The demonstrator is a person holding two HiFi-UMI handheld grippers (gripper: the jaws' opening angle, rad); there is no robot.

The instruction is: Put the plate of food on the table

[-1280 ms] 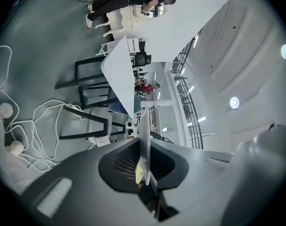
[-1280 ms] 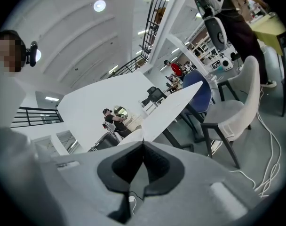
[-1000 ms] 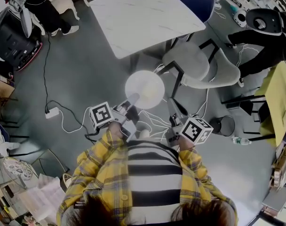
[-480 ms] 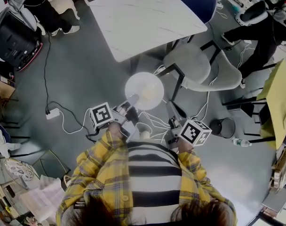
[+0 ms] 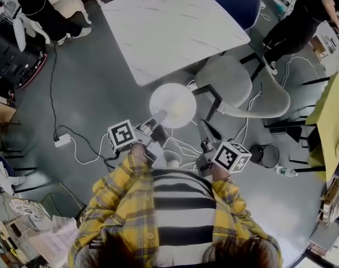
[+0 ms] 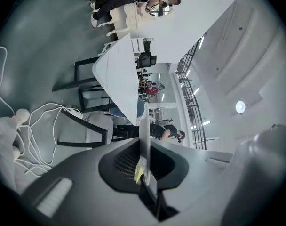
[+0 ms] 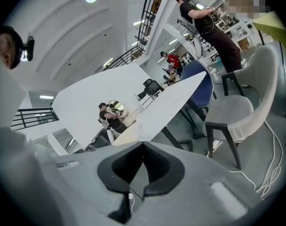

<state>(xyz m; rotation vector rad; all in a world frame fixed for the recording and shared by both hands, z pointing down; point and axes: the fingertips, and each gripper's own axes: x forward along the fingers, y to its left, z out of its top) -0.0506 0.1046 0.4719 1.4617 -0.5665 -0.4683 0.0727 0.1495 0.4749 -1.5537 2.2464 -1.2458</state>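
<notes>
A round white plate with a pale yellowish patch of food hangs over the grey floor, just short of the white marble table. My left gripper is shut on the plate's near rim. In the left gripper view the plate shows edge-on as a thin blade clamped between the jaws, with the table ahead. My right gripper hovers right of the plate, shut and holding nothing. In the right gripper view the jaw tips meet; the plate's rim and table lie beyond.
A grey chair stands right of the plate and a blue chair behind it. White cables trail over the floor under my grippers. A small black bin and a yellow table are at the right. People stand at the far corners.
Both grippers and the plate have moved a little toward the white table, which now sits closer in the head view. The person in black at the right has walked farther off.
</notes>
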